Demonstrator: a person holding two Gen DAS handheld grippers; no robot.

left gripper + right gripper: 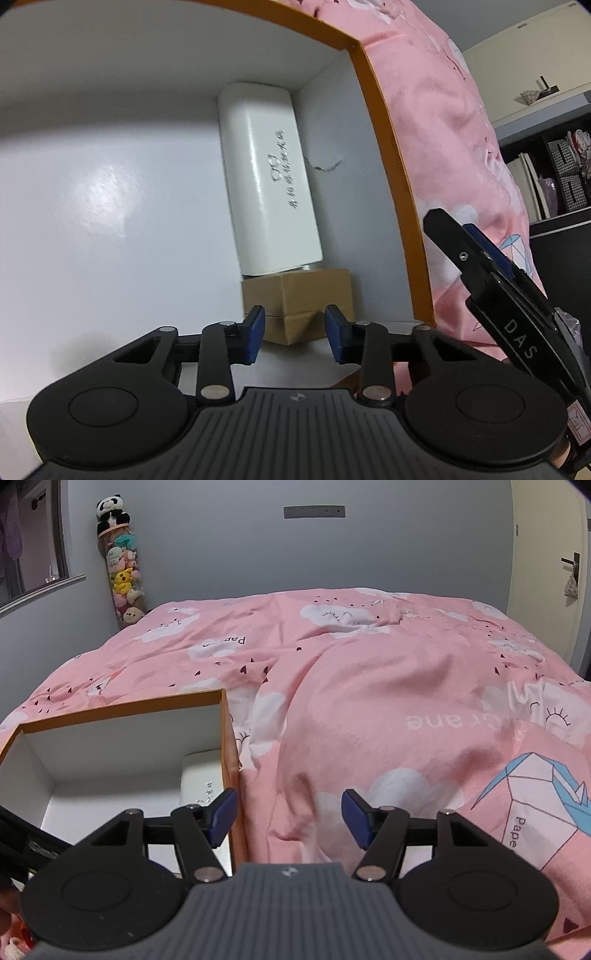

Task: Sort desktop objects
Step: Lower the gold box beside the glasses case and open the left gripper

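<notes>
An open box with an orange rim (pixel 384 122) and white inside lies on the bed. In its right corner lie a white oblong carton with printed text (pixel 269 184) and, nearer me, a small brown cardboard box (pixel 299 291). My left gripper (pixel 295 334) hangs inside the box just short of the brown box, its blue pads apart with nothing pressed between them. My right gripper (pixel 288 819) is open and empty over the pink duvet, its left pad above the orange box's right wall (pixel 231 746). The white carton (pixel 199 775) shows inside.
A pink duvet with a cloud print (pixel 388 686) covers the bed around the box. A tube of plush toys (pixel 123 572) stands at the far wall and a door (pixel 546 572) is at the right. Dark shelves (pixel 554 177) stand beyond the bed.
</notes>
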